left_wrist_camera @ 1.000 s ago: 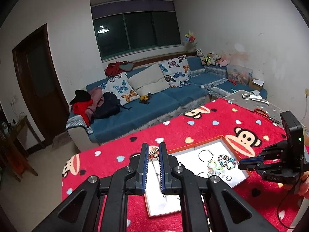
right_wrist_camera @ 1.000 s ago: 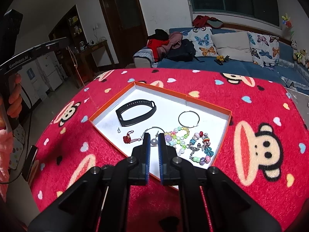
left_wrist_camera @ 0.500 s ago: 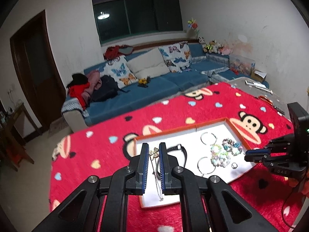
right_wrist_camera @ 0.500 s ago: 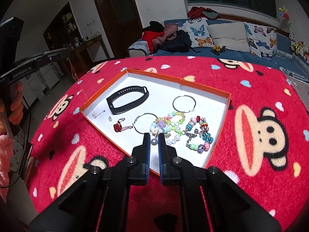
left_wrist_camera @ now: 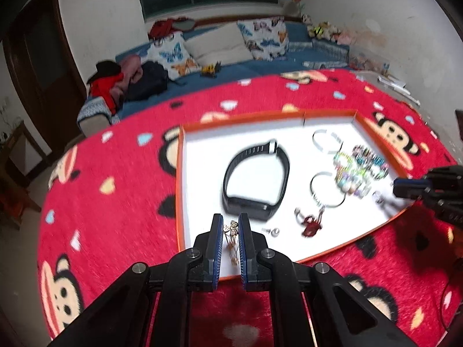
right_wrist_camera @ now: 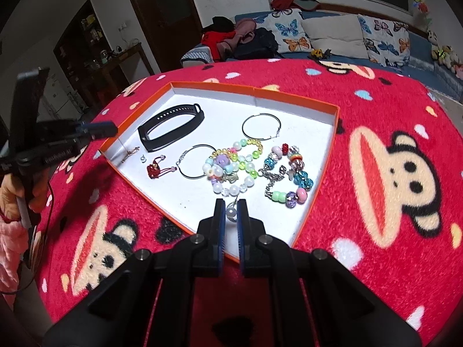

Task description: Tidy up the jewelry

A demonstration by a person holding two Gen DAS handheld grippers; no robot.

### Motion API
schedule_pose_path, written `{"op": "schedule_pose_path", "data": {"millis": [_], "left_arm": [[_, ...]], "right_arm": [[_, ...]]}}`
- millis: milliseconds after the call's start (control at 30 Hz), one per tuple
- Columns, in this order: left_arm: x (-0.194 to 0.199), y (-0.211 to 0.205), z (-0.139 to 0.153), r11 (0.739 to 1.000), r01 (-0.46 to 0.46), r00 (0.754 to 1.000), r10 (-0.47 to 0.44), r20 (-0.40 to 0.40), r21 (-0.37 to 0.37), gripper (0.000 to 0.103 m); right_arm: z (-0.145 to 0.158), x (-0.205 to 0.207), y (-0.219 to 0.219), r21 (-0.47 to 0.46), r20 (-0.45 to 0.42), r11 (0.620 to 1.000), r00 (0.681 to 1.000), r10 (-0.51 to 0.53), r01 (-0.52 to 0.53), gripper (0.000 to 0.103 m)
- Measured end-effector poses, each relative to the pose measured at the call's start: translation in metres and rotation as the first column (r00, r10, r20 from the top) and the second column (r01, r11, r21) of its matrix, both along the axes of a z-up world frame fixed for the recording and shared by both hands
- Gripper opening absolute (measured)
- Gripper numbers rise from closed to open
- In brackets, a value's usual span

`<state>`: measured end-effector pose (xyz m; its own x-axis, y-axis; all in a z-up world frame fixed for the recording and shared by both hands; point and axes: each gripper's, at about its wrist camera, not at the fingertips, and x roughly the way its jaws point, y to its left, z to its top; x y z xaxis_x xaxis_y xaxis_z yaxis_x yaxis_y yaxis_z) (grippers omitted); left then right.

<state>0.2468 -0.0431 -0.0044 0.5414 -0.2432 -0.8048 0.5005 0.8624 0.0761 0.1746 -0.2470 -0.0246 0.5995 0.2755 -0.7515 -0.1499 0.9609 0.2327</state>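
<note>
Two hoop earrings (right_wrist_camera: pixel 261 127) and two beaded bracelets (right_wrist_camera: pixel 231 164) are counted mid-frame; a gold chain (left_wrist_camera: pixel 232 238) is clamped by the left gripper (left_wrist_camera: pixel 230 232), a pearl (right_wrist_camera: pixel 230 212) by the right gripper (right_wrist_camera: pixel 230 211).

Jewelry count in one orange-rimmed tray (right_wrist_camera: pixel 324 173)

Inside it: one black wristband (right_wrist_camera: pixel 170 127), two thin wire hoops (right_wrist_camera: pixel 262 127) and (right_wrist_camera: pixel 196 162), two beaded bracelets (right_wrist_camera: pixel 231 167) and (right_wrist_camera: pixel 286 176), one red knotted charm (right_wrist_camera: pixel 153 170), one tiny stud (right_wrist_camera: pixel 142 158), one gold chain (left_wrist_camera: pixel 232 240), one pearl piece (right_wrist_camera: pixel 231 212); two grippers (left_wrist_camera: pixel 230 230) and (right_wrist_camera: pixel 230 208), at 6 o'clock in their own views.
</note>
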Motion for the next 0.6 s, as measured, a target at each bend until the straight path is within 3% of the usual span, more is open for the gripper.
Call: {"op": "schedule_pose_path", "data": {"millis": [367, 400, 500, 567, 600], "left_arm": [[0.012, 0.000, -0.028, 1.000, -0.022, 0.995, 0.022, -0.102, 0.002, 0.013], [0.013, 0.000, -0.029, 1.000, -0.025, 0.994, 0.025, -0.109, 0.002, 0.020], [0.012, 0.000, -0.028, 0.999, -0.041, 0.995, 0.041, -0.089, 0.002, 0.054], [0.011, 0.001, -0.025, 0.999, -0.040, 0.996, 0.039, -0.083, -0.012, 0.057], [0.010, 0.001, -0.024, 0.999, -0.041, 0.996, 0.040, -0.085, -0.016, 0.057]], "right_arm": [[-0.006, 0.005, -0.001, 0.018, -0.031, 1.000, 0.999, -0.010, 0.011, 0.012], [-0.007, 0.006, -0.001, 0.016, -0.033, 1.000, 0.999, -0.012, 0.013, 0.012], [-0.007, 0.006, -0.002, 0.020, -0.038, 1.000, 0.999, -0.015, 0.016, 0.012], [-0.007, 0.006, -0.003, 0.016, -0.040, 1.000, 0.999, -0.021, 0.022, 0.014], [-0.007, 0.005, -0.005, 0.018, -0.042, 0.999, 0.999, -0.026, 0.027, 0.019]]}}
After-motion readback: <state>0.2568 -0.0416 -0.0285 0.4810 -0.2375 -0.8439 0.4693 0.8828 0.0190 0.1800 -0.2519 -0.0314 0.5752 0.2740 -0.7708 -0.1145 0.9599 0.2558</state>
